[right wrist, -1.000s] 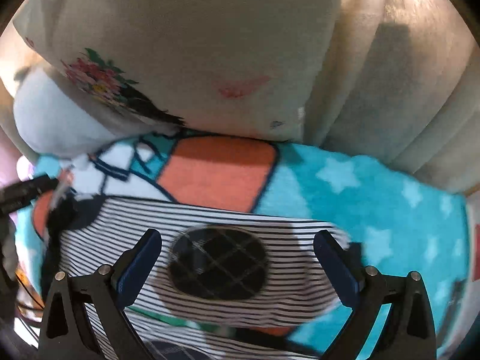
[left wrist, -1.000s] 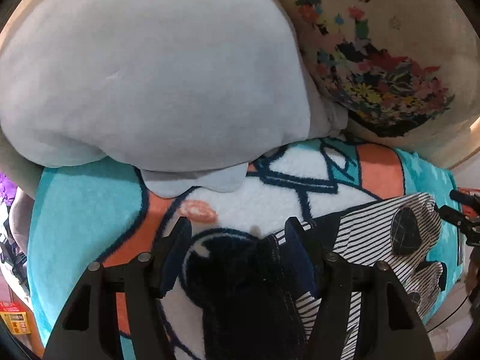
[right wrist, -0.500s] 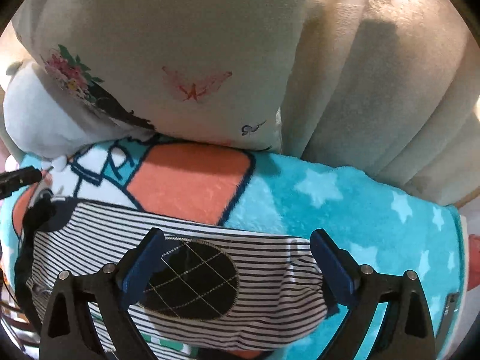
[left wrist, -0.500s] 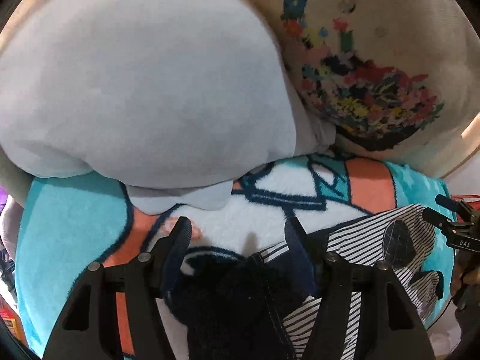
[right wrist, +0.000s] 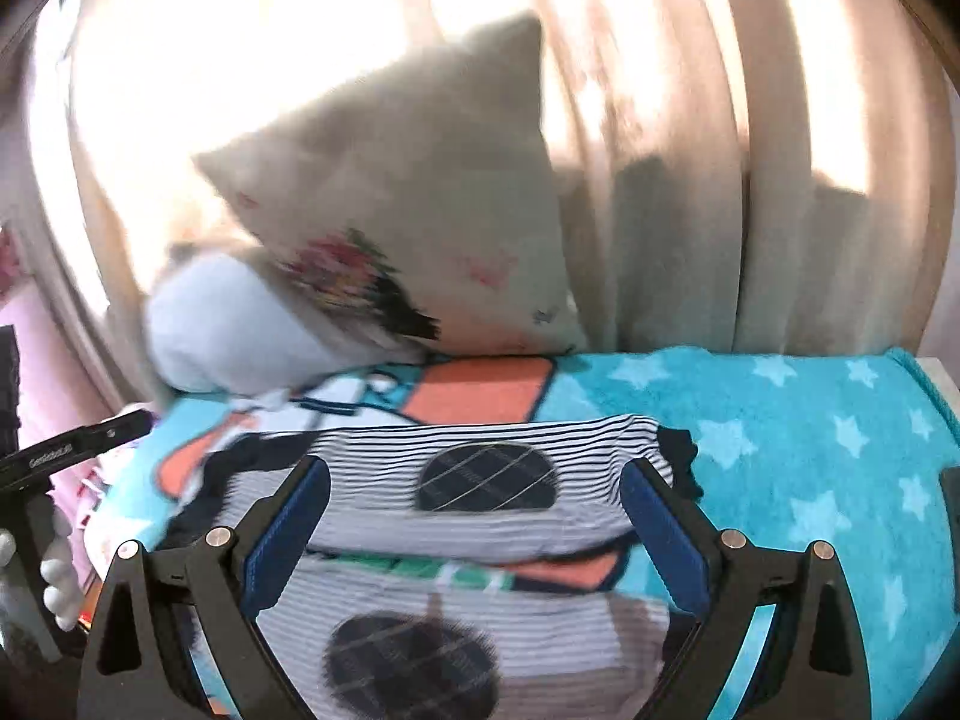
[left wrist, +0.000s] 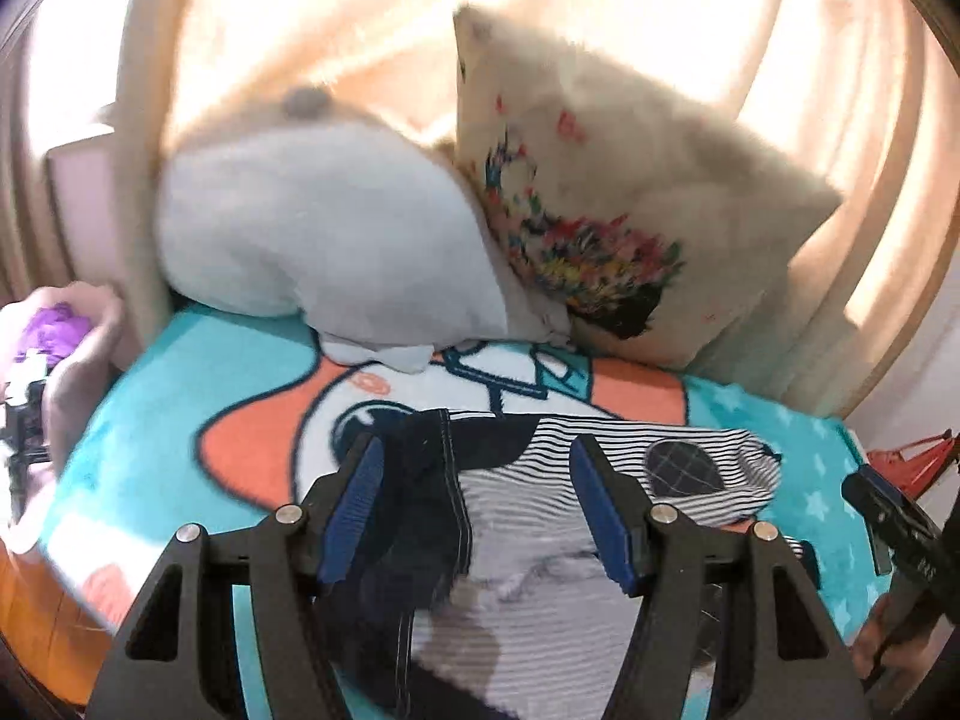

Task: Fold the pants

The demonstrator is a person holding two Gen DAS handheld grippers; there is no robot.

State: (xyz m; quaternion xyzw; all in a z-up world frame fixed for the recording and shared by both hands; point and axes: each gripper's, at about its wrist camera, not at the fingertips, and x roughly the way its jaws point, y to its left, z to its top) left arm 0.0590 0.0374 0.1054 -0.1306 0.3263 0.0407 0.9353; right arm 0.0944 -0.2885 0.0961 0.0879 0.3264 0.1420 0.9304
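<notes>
Right wrist view showed both grippers, right gripper (right wrist: 474, 531) and left gripper (left wrist: 477, 510), with fingers spread (gripping nothing), so the striped pants (right wrist: 480, 480) risked slumping unfolded on the blanket (right wrist: 810, 450).

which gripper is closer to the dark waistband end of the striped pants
Left. The left gripper is open right over the dark waistband. The right gripper is open at the leg end, around a checked knee patch.

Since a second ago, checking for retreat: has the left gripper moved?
Yes. The left gripper has pulled back and up from the floral pillow, which now looks smaller and farther, curtains showing; jaws wider.
</notes>
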